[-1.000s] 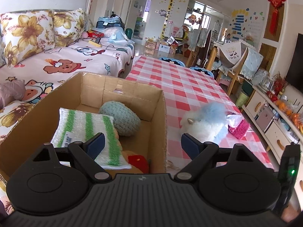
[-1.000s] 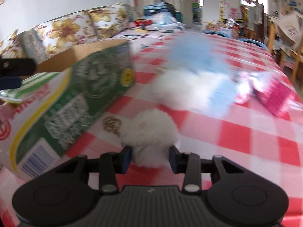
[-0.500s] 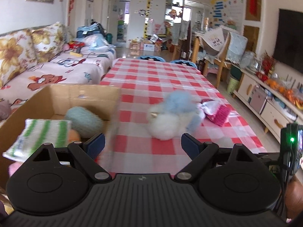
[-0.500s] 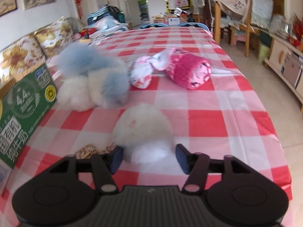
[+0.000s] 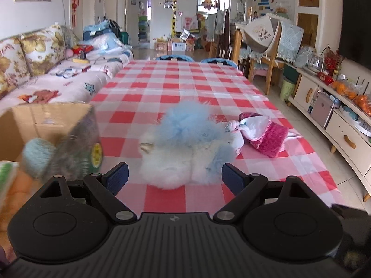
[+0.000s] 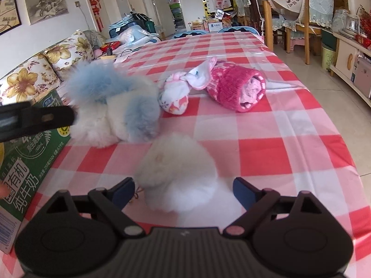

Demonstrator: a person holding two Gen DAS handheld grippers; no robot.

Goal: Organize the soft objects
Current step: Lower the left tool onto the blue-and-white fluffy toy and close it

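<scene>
Now the right gripper (image 6: 183, 191) has just been opening; its jaws stand wide around the white pompom (image 6: 178, 171) on the table (image 6: 289, 153), pads clear of it. Left gripper (image 5: 174, 177), jaws spread and empty, faces the blue-white plush (image 5: 185, 146) beside the box (image 5: 46, 120). Probably a re-grip comes next: close on a toy, carry it to the box.

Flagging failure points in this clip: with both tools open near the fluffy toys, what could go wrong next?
1. The right tool has just been opening; the white pompom sits loose between its jaws on the table, so it may never be boxed.
2. The left tool faces the blue-and-white plush; long fur could give a slipping grip.
3. The cardboard box is close by, so it might get bumped.
</scene>
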